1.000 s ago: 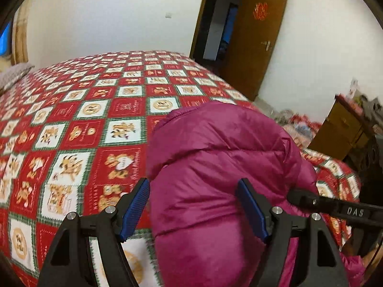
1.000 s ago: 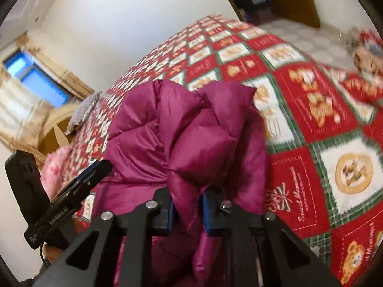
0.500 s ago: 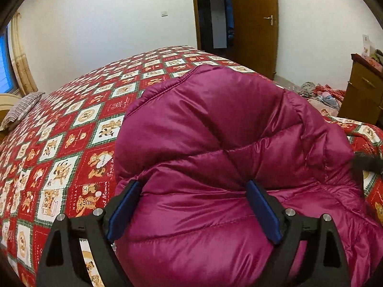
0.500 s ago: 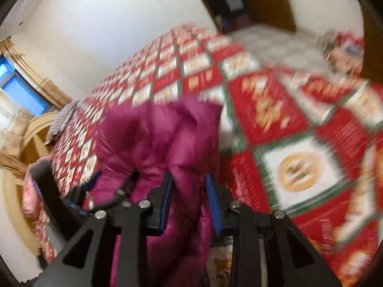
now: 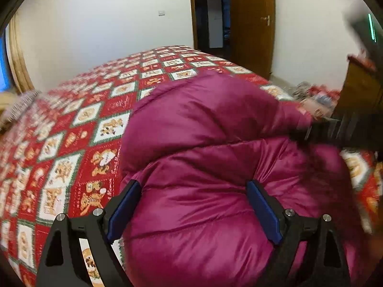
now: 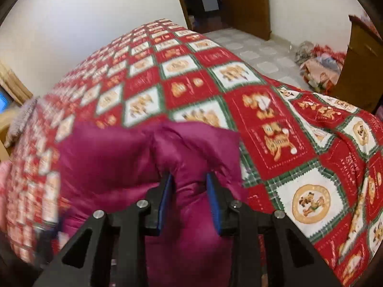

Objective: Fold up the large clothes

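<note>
Left wrist view: the left claw (image 5: 191, 205) stands wide around the puffy purple coat (image 5: 215, 143), which lies on the red checked bed (image 5: 71, 131).

Right wrist view: the right claw (image 6: 189, 197) stands narrow, pinching a coat fold (image 6: 189, 167).

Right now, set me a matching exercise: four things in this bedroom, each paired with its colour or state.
Things:
1. puffy jacket
2. bedspread
3. door
4. left tongs

Colour or state:
A. brown wood, standing open
B. magenta, bunched on the bed
C. jaws wide apart
D. red, white and green squares

Pairs: 1-B, 2-D, 3-A, 4-C
</note>
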`<state>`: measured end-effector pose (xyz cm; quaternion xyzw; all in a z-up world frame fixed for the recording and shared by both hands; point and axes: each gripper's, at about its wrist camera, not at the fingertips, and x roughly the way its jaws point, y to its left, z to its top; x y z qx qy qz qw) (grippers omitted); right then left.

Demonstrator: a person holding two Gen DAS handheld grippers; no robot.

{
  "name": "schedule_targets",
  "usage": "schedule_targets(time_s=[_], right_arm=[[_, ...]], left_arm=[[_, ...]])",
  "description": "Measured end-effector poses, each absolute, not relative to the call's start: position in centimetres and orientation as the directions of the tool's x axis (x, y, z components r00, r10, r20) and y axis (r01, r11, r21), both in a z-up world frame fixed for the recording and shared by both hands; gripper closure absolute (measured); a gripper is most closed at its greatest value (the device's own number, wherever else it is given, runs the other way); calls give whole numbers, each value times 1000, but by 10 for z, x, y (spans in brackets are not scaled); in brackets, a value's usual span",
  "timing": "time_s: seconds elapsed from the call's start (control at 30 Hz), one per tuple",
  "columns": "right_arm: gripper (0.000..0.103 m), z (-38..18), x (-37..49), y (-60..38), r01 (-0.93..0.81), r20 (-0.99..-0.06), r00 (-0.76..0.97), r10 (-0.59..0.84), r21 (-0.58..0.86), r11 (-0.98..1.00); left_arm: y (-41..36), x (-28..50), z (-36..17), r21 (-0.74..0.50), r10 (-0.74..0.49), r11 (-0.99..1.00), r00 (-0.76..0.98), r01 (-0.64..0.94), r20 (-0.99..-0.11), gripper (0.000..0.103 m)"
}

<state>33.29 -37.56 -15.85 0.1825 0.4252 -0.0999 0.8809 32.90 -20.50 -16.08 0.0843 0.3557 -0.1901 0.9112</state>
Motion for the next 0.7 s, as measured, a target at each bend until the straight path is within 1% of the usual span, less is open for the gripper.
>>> schedule_targets(time_s=[0.03,0.1,0.2,0.37,0.5,0.7], right_arm=[[70,-164,329,-376,324,-774,632,-29,229,918],[68,-172,320,-375,340,-756,650,-75,200,919],[67,-178,314,-375,356,-732,674,-98,206,911],[66,-181,310,-375,359,-699,709,-89,250,899],[65,-189,309,-389,342,-676,737,-7,364,866],[65,-196,306,-397,335,-645,762,54,465,819]], left_arm=[[-192,330,-154,-31,-314,918,676,396,-666,12],[-176,336,-143,-70,-310,935,704,348,-639,12],[-170,360,-130,-69,-260,957,733,281,-629,12],[-201,408,-138,48,-163,963,716,264,-679,12],[-224,427,-157,152,-86,949,689,277,-720,12],[-235,436,-181,184,-46,946,672,267,-739,11]])
